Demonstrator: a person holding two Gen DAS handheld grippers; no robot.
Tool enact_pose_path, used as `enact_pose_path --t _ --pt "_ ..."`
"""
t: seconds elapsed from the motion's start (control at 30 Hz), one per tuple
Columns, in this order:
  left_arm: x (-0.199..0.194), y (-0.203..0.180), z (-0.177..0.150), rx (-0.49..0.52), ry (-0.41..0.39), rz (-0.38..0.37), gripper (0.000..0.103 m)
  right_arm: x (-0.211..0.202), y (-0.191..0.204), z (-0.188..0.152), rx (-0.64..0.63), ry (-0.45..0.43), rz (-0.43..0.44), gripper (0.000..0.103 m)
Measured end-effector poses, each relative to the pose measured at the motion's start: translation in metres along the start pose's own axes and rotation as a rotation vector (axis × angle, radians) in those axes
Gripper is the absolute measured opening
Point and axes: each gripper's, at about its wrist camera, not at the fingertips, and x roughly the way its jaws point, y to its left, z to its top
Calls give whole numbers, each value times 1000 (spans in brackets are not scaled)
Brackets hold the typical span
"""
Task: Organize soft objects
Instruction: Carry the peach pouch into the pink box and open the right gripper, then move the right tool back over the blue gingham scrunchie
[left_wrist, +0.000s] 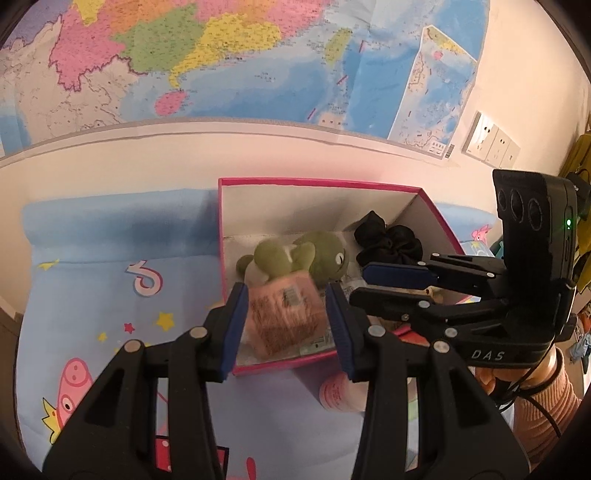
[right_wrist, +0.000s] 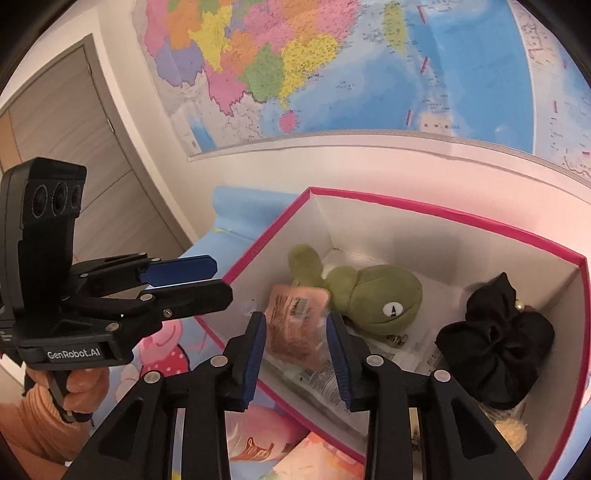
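Right hand-held gripper (right_wrist: 295, 318) is open, pads clear of the blurred pink tissue packet (right_wrist: 291, 306) above the pink box's (right_wrist: 443, 220) near edge. Left hand-held gripper (left_wrist: 286, 291) hangs open, empty. Landing on the plush frog (right_wrist: 373, 299), the packet could bounce onto the bed (left_wrist: 92, 295).

Black tool (left_wrist: 288, 325) frames, blue pads, silver screws (ribbed salmon sleeve (left_wrist: 543, 417)).

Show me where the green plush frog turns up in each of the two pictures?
Left wrist view: green plush frog lies mid-frame inside the pink-edged box.
Right wrist view: frog right of centre, in the box's far corner.
Shared landmark: black scrunchie.
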Motion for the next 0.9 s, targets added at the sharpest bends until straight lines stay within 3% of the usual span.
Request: enact_pose_path --t 0.17,0.3,0.47,0.7,0.9 --pt "-17 -4 -5 11 -34 6 45 -17 -2 -6 30 -16 12 35" --pt "-40 -10 -16 29 -72 -8 51 -39 2 -16 33 -48 23 36" --pt "-64 -22 -37 52 -97 -57 54 -76 13 -33 17 -100 28 45" --pt "-78 -38 -73 78 -64 -118 54 -119 22 -71 13 -118 23 54" --pt "-74 -60 -103 86 -5 -197 54 -132 15 -117 71 -72 -5 55"
